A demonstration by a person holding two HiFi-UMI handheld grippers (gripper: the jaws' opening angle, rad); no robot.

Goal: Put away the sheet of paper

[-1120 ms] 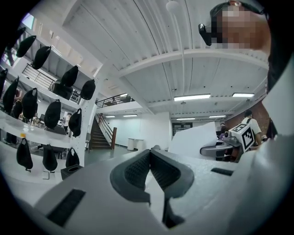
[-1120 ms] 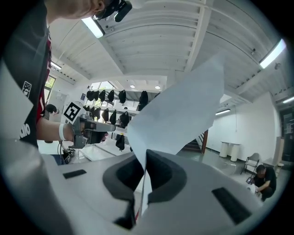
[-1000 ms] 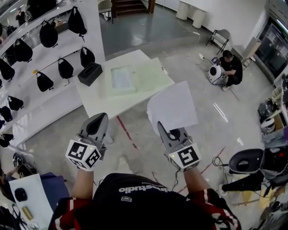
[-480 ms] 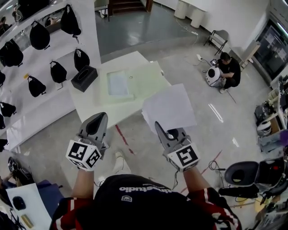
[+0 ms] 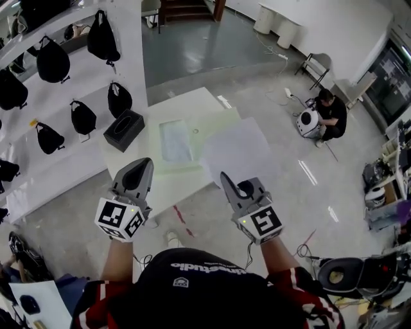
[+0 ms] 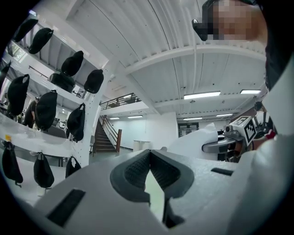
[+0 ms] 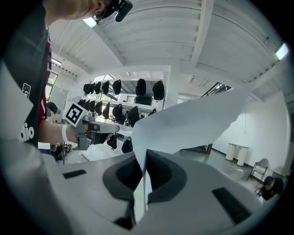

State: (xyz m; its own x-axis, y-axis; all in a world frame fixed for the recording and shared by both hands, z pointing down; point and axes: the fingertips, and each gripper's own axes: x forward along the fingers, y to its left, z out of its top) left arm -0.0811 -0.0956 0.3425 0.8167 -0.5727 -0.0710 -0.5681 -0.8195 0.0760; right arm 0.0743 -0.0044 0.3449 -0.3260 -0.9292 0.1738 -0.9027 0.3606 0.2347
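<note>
A white sheet of paper (image 5: 236, 151) stands up from my right gripper (image 5: 225, 176), which is shut on its lower edge. In the right gripper view the sheet (image 7: 193, 117) rises from between the pressed pads (image 7: 158, 172) and curls to the right. My left gripper (image 5: 143, 163) is held level beside it, shut with nothing in it; its tips (image 6: 150, 153) meet. Both hang above the near edge of a white table (image 5: 180, 106). On that table lies a pale green folder (image 5: 209, 122) with a clear sleeve (image 5: 173, 140).
A black box (image 5: 124, 129) sits at the table's left corner. White shelves with several black bags (image 5: 82, 117) run along the left. A person (image 5: 329, 113) crouches on the floor at the right beside a round white device (image 5: 307, 122). Stairs (image 5: 183, 9) lie beyond.
Both grippers and the held paper have advanced toward the table. The table and folder now sit closer under them, and the sheet overlaps the table's right side.
</note>
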